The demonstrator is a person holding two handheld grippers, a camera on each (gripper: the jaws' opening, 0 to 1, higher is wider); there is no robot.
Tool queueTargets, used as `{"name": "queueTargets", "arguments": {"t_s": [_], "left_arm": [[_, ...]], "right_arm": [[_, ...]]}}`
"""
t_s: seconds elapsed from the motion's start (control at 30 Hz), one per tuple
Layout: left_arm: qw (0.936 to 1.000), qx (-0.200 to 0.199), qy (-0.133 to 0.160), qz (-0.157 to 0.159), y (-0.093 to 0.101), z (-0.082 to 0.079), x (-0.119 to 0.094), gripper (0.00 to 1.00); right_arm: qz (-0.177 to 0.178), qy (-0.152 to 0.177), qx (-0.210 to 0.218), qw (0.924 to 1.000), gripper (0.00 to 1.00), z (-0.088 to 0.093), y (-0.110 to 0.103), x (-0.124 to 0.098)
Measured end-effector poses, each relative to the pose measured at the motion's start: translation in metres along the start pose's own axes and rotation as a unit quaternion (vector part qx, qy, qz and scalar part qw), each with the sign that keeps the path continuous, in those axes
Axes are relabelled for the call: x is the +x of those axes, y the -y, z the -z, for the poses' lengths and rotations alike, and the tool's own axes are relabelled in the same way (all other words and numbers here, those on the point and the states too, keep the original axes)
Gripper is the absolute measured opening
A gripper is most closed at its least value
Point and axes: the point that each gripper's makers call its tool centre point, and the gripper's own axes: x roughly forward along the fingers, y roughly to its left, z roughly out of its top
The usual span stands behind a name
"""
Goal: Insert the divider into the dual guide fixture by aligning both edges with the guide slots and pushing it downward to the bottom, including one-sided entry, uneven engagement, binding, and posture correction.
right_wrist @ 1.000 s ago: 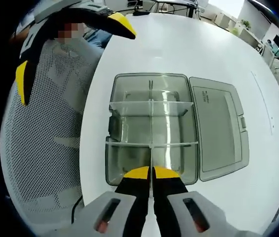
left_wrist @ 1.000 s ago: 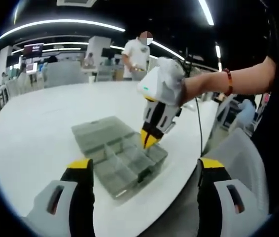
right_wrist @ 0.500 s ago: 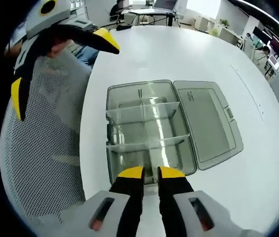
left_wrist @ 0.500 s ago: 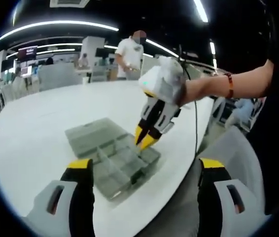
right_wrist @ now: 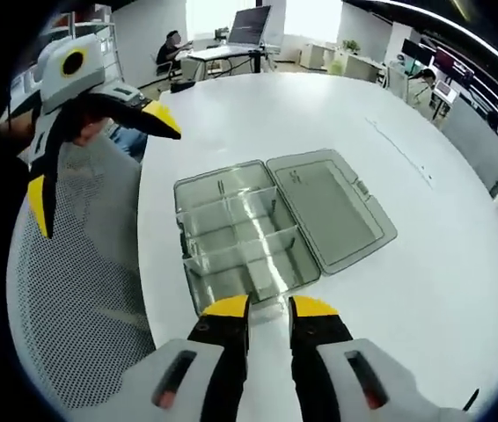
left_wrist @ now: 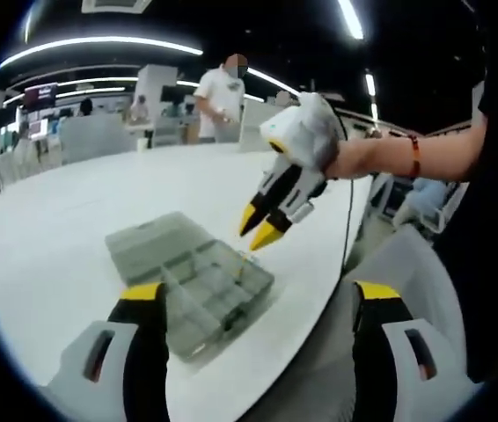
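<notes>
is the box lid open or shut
Open. In the right gripper view the lid lies flat on the table beside the box, hinged back, with the clear compartments exposed.

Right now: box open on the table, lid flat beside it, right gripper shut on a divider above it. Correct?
Not quite. The right gripper is open and holds nothing; its fingers stand apart above the box, as the right gripper view shows. The lid does lie flat beside it on the table.

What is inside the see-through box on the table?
The clear box lies open, its lid flat beside it. Thin clear dividers split it into compartments. They look empty, though glare makes small items hard to rule out.
</notes>
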Motion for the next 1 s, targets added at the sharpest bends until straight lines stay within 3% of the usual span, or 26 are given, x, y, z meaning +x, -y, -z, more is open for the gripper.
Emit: {"name": "queueTargets", "arguments": {"t_s": [0.3, 0.7, 1.0], "left_arm": [[0.9999, 0.007, -0.003, 0.013, 0.000, -0.001, 0.004, 0.86], [0.9999, -0.001, -0.004, 0.016, 0.002, -0.002, 0.007, 0.85], [0.9996, -0.006, -0.015, 0.023, 0.009, 0.003, 0.008, 0.85]], "right_arm": [[0.011, -0.009, 0.021, 0.9997, 0.15, 0.019, -0.001, -0.001], [0.012, -0.041, 0.031, 0.9986, 0.23, 0.048, -0.004, 0.016], [0.023, -0.042, 0.038, 0.9981, 0.28, 0.055, 0.002, 0.030]]}}
